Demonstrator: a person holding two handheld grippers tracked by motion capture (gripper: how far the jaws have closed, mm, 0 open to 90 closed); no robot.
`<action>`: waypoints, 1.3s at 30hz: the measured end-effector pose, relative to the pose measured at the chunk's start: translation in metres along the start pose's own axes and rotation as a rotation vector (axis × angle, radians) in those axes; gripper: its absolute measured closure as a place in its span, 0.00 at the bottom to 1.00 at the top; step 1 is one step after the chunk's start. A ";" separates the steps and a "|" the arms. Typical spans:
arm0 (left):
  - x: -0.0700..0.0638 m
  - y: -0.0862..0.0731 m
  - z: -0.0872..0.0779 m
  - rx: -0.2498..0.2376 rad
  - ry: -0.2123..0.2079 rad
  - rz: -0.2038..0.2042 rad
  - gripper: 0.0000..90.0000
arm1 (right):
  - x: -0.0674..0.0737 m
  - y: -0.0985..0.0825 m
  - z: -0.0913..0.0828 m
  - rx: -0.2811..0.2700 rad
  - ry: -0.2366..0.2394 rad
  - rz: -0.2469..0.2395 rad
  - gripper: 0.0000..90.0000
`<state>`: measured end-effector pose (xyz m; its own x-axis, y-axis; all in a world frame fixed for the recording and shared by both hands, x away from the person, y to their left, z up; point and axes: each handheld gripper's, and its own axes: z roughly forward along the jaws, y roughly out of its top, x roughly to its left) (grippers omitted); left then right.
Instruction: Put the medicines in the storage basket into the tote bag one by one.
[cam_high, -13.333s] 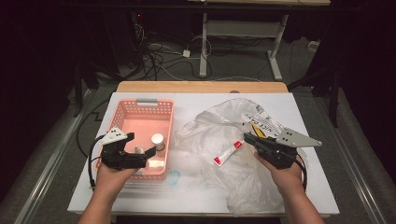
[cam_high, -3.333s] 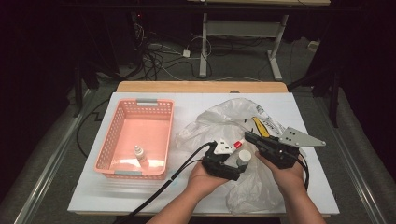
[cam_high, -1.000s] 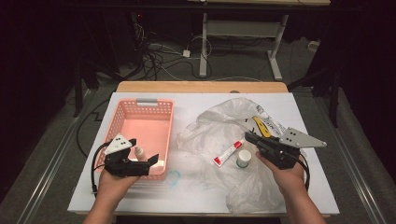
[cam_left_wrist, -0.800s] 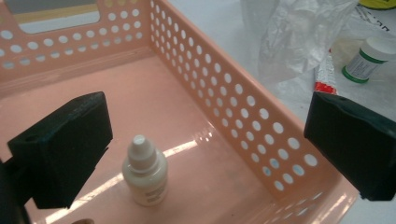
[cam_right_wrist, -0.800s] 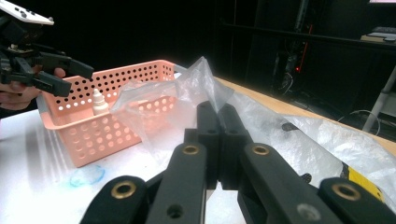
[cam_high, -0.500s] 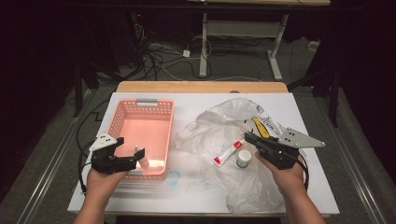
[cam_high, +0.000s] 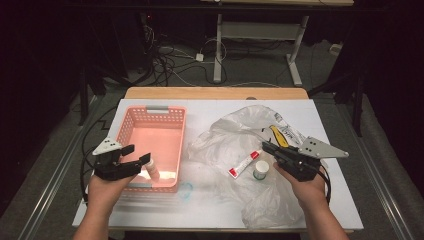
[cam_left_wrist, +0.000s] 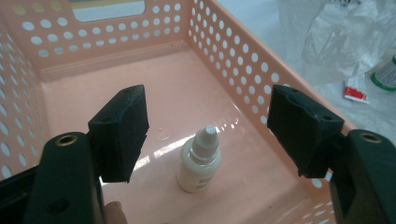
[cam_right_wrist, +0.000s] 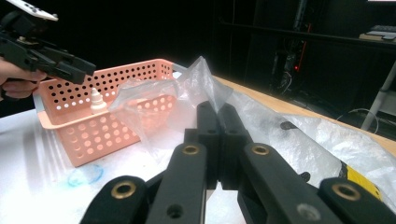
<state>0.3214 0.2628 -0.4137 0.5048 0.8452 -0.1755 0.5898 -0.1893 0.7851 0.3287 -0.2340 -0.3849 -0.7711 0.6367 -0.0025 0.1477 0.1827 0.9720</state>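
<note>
left gripper: the black left gripper (cam_left_wrist: 208, 135) was over the near end of the pink plastic basket with holes (cam_high: 170, 116), at the left side of the bench. its pads had just been closing in, but they were apart and pressed on nothing. the bottle stood lower down between them, with a gap on each side.
little bottle: the small cream dropper bottle with a pale pointed cap (cam_left_wrist: 199, 161) stood upright on the basket floor, near the front wall. in the high view the little bottle (cam_high: 152, 169) was just past the left gripper (cam_high: 139, 162) tips.
right gripper: the black right gripper (cam_right_wrist: 217, 116) had its two pads pressed flat together. whether it pinched the bag was hard to tell. in the high view the right gripper (cam_high: 267, 148) rested over the bag at the right side of the bench.
clear bag: the crumpled clear plastic bag (cam_high: 235, 130) lay spread on the white bench (cam_high: 210, 107), just right of the basket.
things on the bag: a white tube with a red end (cam_high: 243, 164) lay flat near the right gripper tip. a small round white jar with a green edge (cam_high: 260, 170) stood just beside it. a yellow and black packet (cam_high: 278, 135) lay farther back under the plastic.
hands: a hand (cam_high: 104, 192) held the left gripper, and the other hand (cam_high: 311, 192) held the right one.
</note>
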 end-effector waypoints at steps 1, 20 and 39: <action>0.000 0.002 0.000 0.009 0.004 0.001 0.38 | 0.000 0.000 0.000 0.000 0.001 0.001 1.00; 0.003 0.016 0.024 0.264 -0.005 0.043 0.66 | -0.001 0.000 -0.001 -0.001 0.000 0.004 1.00; -0.001 0.015 0.028 0.295 0.020 0.087 0.78 | 0.000 0.001 -0.002 -0.007 0.005 0.001 1.00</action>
<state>0.3471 0.2451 -0.4179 0.5507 0.8285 -0.1016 0.7041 -0.3956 0.5897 0.3275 -0.2350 -0.3838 -0.7742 0.6330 -0.0003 0.1442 0.1770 0.9736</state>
